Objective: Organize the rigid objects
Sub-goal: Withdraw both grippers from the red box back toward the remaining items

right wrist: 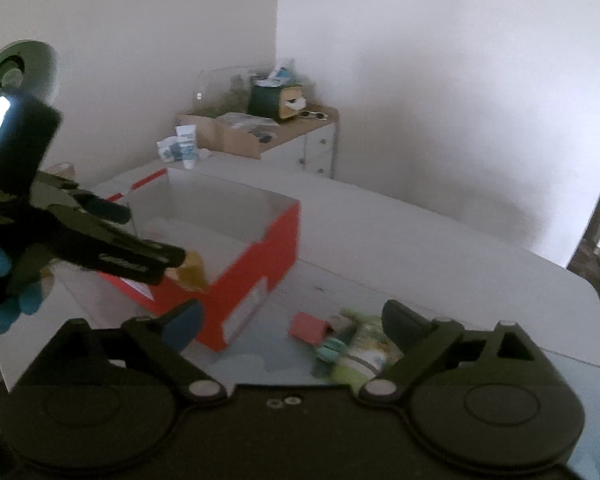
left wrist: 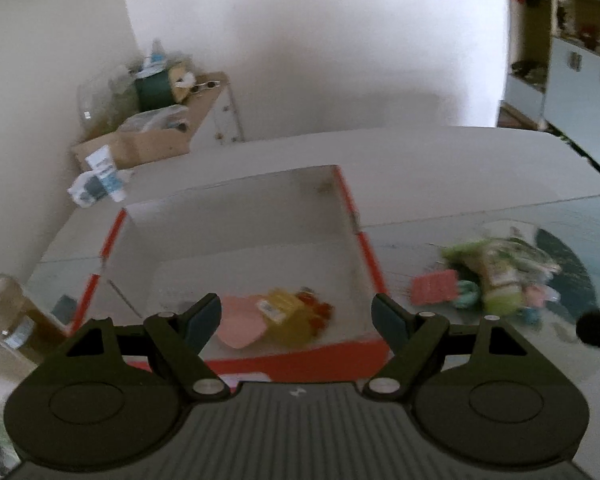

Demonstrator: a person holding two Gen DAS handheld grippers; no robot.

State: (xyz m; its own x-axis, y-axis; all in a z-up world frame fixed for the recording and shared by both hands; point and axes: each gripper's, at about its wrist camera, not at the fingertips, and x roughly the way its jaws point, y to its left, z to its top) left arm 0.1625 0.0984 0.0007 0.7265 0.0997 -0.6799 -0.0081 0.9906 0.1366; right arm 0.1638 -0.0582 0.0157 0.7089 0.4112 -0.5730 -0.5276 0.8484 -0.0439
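An open box, white inside and red outside (left wrist: pixel 364 248) (right wrist: pixel 260 264), stands on the table. On its floor lie a pink flat piece (left wrist: pixel 240 320) and a yellow packet (left wrist: pixel 284 312) with a red bit beside it. My left gripper (left wrist: pixel 296 312) hovers over the box's near edge, open, its pads clear of everything. In the right wrist view the left gripper (right wrist: pixel 112 240) reaches over the box with the yellow packet (right wrist: pixel 194 274) at its tip. My right gripper (right wrist: pixel 292 320) is open and empty. A blurred pile of small packets (right wrist: pixel 356 344) (left wrist: pixel 500 276) and a red card (right wrist: pixel 308 326) (left wrist: pixel 434 286) lies beyond it.
A hand in a blue glove (right wrist: pixel 0 264) holds the left gripper. Against the wall a low cabinet (right wrist: pixel 312 148) carries a cardboard box (left wrist: pixel 148 144), a green container (left wrist: pixel 154 88) and sunglasses. White tubes (left wrist: pixel 100 180) lie at the table's far corner. Shelves (left wrist: pixel 580 60) stand at the right.
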